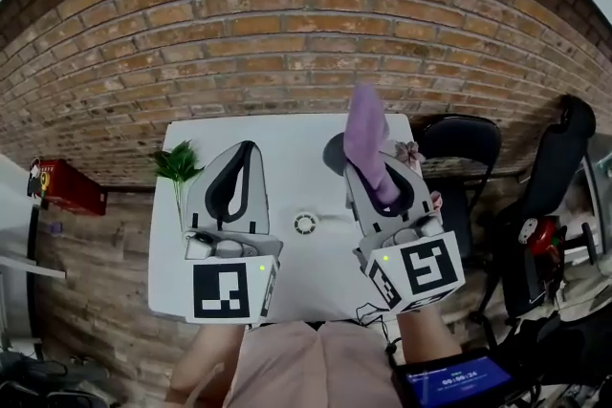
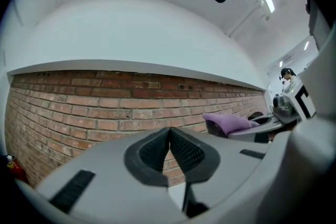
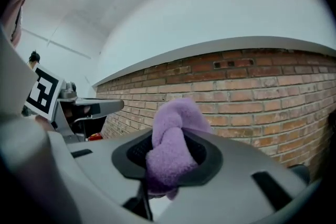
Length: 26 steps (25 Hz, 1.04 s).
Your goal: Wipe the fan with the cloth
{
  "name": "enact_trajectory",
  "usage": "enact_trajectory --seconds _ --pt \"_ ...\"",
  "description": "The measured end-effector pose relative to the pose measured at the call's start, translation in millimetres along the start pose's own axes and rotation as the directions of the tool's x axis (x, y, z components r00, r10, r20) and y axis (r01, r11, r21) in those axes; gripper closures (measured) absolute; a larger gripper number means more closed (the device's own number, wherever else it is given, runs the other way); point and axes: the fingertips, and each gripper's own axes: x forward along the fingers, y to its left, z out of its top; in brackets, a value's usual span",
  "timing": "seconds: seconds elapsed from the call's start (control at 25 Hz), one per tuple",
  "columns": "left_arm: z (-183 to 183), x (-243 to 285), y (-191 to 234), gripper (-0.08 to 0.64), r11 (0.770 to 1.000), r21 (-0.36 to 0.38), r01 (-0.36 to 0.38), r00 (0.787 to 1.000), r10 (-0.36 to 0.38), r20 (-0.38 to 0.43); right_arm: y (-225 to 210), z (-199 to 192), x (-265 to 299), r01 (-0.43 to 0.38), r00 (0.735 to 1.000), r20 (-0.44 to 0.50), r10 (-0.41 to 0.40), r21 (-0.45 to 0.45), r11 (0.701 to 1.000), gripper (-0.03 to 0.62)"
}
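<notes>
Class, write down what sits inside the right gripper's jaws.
A bunched purple cloth is pinched inside the right gripper, and its end sticks out past the tips. The cloth covers the inner faces of the jaws, so those faces cannot be seen.

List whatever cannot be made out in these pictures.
Head view: a dark round thing sits mostly behind the cloth held in the right claw, so it cannot be identified.
Head view: the small disc on the table is too small to identify.
Both gripper views: they face the brick wall, so the table is out of frame.
</notes>
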Motion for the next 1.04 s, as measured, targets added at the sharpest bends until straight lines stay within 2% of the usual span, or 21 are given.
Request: enact_trajectory --seconds 0.32,1.04 --pt "-3.0 -4.5 -13.4 0.548 0.999 -0.043 0.007 1.000 -0.008 -0.014 6.1 1.3 -4.1 0.008 1.000 0.005 -0.008 -0.046 0.999 0.499" --pt "-7.7 -5.2 -26.2 0.546 0.999 -0.023 0.027 0.999 -0.027 -0.023 8.0 -4.2 -6.4 -0.005 1.000 0.003 0.005 -0.037 0.999 0.499"
